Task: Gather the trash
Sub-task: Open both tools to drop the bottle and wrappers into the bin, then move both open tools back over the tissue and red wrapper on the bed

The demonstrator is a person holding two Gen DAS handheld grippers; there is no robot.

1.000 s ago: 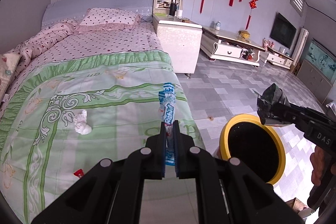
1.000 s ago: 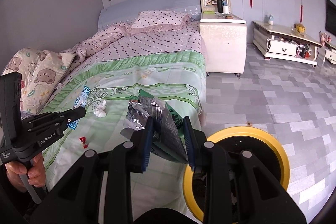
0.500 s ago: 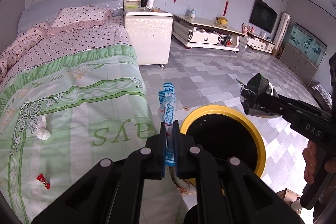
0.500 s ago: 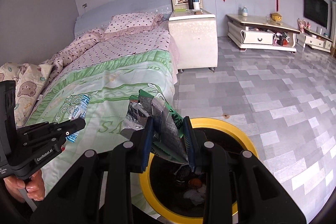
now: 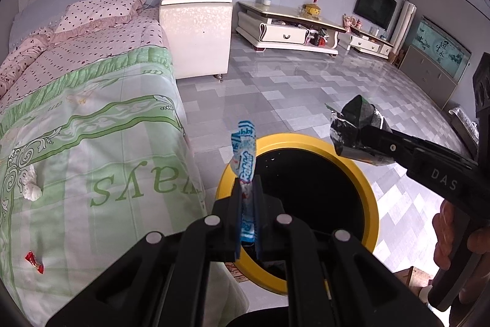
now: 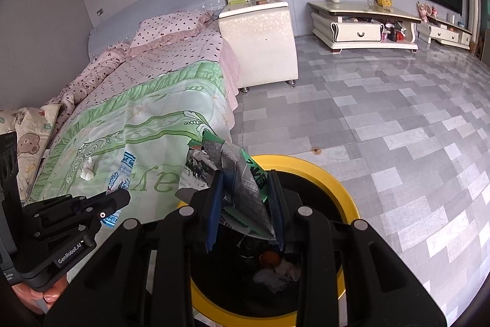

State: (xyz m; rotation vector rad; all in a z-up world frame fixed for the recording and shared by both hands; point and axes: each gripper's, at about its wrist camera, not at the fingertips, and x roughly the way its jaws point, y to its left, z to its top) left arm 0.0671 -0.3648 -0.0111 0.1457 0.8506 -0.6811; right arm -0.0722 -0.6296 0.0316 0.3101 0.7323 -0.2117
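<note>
- Left wrist view: you are swinging the left claw (image 5: pixel 248 189) off the bed (image 5: pixel 92 118) and toward the bin (image 5: pixel 372 198); a second ago the bedspread filled the space ahead of it, and now the yellow rim is sitting right under its tips. The claw is clenched on the blue-and-white wrapper (image 5: pixel 245 161), which is standing up between the pads, twisted and crinkled, with its top leaning over the black opening. That puts you at the drop, judging by the position.
- In the same view the right claw (image 5: pixel 349 132) is coming in over the far side of the bin, gripping the foil packet (image 5: pixel 352 118), dark and crumpled. A tissue (image 5: pixel 30 189) and a red candy wrapper (image 5: pixel 34 262) are lying on the bed, yet to be collected.
- Right wrist view: the bin (image 6: pixel 343 189) is now lying directly below the right claw (image 6: pixel 245 189), where a second ago it was only at the corner. The claw is clamping the foil packet (image 6: pixel 242 183), silver with green print, creased and partly flattened, hanging above trash already inside. The left claw (image 6: pixel 122 198) is holding its wrapper (image 6: pixel 124 170) beside the rim.
</note>
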